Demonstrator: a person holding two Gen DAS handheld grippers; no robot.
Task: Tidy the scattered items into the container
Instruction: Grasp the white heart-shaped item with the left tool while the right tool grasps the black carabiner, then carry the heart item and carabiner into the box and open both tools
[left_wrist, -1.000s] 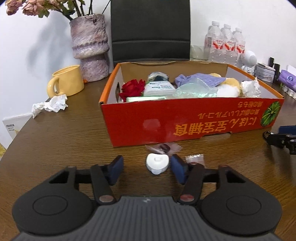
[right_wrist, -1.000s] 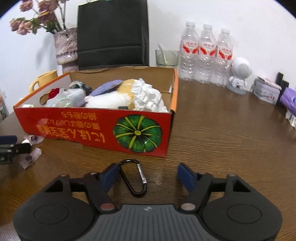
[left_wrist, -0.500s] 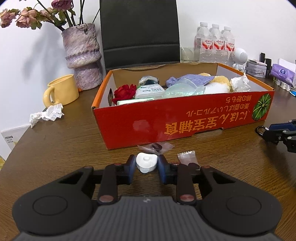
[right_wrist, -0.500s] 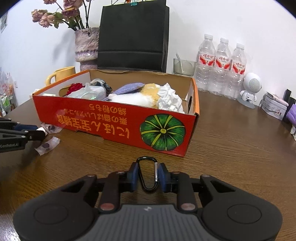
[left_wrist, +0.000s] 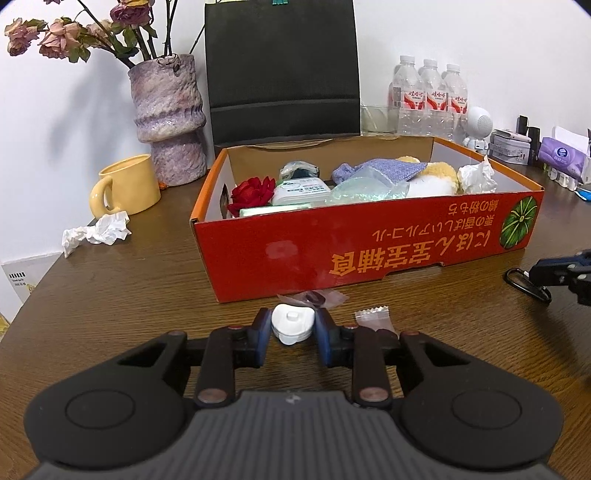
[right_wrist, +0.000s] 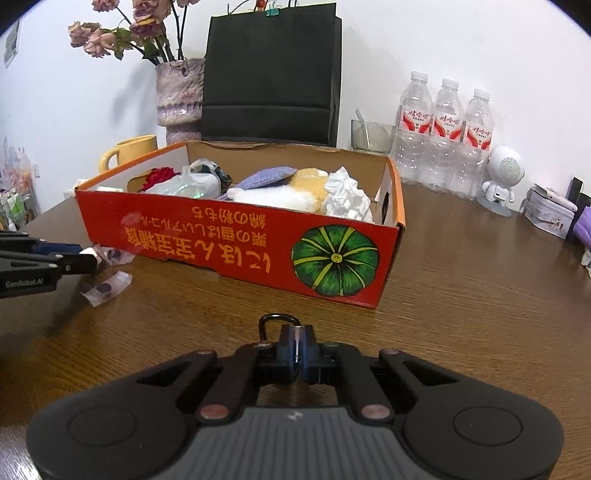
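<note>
I hold left tool (left_wrist: 293, 325) clamped on small white plastic cap (left_wrist: 293, 326), right tool (right_wrist: 296, 341) pinched on black metal carabiner (right_wrist: 275, 323); both low on bench (right_wrist: 461, 302) before red cardboard box (left_wrist: 369, 254), ready for lifting over wall.

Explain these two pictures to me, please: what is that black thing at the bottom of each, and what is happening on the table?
No robot here: a person holds a pair of hand-operated tongs in each hand, and a wide-angle camera on each looks forward along its two fingers. The black shape at the bottom is the tool itself.

The left tongs are shut on a small white plastic piece. The right tongs are shut on a black carabiner.

On the wooden table stands an orange cardboard box, already holding a red fabric rose, a plush toy and crumpled paper. Two small sweet wrappers lie in front of it, and a crumpled tissue lies near a yellow mug. The goal is to gather the loose things into the box.
</note>
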